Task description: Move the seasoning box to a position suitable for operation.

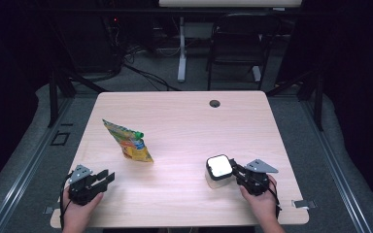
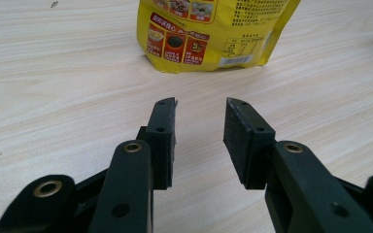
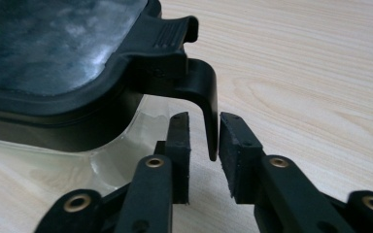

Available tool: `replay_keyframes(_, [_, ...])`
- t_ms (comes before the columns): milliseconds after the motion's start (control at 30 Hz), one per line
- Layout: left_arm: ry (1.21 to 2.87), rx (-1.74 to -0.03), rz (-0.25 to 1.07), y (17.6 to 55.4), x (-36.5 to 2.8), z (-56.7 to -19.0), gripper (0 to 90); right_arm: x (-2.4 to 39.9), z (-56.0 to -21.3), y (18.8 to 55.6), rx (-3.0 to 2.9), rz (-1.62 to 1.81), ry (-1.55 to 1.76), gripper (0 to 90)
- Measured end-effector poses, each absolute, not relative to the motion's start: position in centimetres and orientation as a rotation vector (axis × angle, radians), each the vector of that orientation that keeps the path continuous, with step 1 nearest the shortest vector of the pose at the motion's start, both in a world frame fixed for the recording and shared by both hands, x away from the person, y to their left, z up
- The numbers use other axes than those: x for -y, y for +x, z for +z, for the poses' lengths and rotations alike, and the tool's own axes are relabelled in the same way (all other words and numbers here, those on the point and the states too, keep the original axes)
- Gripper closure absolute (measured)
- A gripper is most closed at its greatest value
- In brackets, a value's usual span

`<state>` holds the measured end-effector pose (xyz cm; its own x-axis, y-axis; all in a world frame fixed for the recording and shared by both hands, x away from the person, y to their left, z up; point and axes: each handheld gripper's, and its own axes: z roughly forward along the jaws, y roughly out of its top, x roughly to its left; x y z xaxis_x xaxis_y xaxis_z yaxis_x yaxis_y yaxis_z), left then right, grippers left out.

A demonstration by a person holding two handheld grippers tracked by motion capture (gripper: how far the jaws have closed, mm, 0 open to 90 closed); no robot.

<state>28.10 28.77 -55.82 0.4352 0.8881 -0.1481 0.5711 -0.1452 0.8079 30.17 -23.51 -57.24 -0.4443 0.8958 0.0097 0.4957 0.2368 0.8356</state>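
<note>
A yellow snack pouch [image 1: 128, 141] with a green cap lies left of the table's middle. In the left gripper view its printed bottom [image 2: 213, 29] is just ahead of my left gripper [image 2: 201, 104], whose jaws stand open over bare wood. That gripper [image 1: 107, 176] rests near the front left edge. A clear container with a black-rimmed lid [image 1: 219, 170] sits at the front right. My right gripper [image 1: 236, 169] is at its right side. The lid's black latch [image 3: 206, 97] hangs down between the right gripper's [image 3: 204, 119] open jaws, close to the right pad and apart from the left one.
The wooden table [image 1: 184, 116] has a cable hole [image 1: 214, 103] near its far edge. Beyond it stand a black folding chair [image 1: 238, 39] and a white desk leg [image 1: 181, 53]. Dark floor and rails flank the table.
</note>
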Motion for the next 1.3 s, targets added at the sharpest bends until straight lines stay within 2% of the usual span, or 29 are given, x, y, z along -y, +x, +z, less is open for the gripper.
replay_keyframes(133, [1.838, -1.242, 0.469, 28.1, -28.8, -55.8, 65.1, 23.3, -57.3, 30.7, -2.012, 1.095, 1.291, 80.5])
replay_keyframes(567, [1.834, -1.236, 0.47, 28.1, -28.6, -55.9, 65.1, 21.5, -56.9, 30.0, -2.008, 1.02, 1.288, 84.4])
replay_keyframes(1133, [1.842, -1.231, 0.467, 28.1, -28.4, -56.0, 65.1, 17.9, -56.7, 28.3, -2.027, 1.044, 1.347, 82.6])
replay_keyframes(1300, [1.841, -1.231, 0.465, 28.1, -28.5, -55.9, 64.9, 18.1, -56.2, 27.4, -2.062, 1.064, 1.334, 78.2])
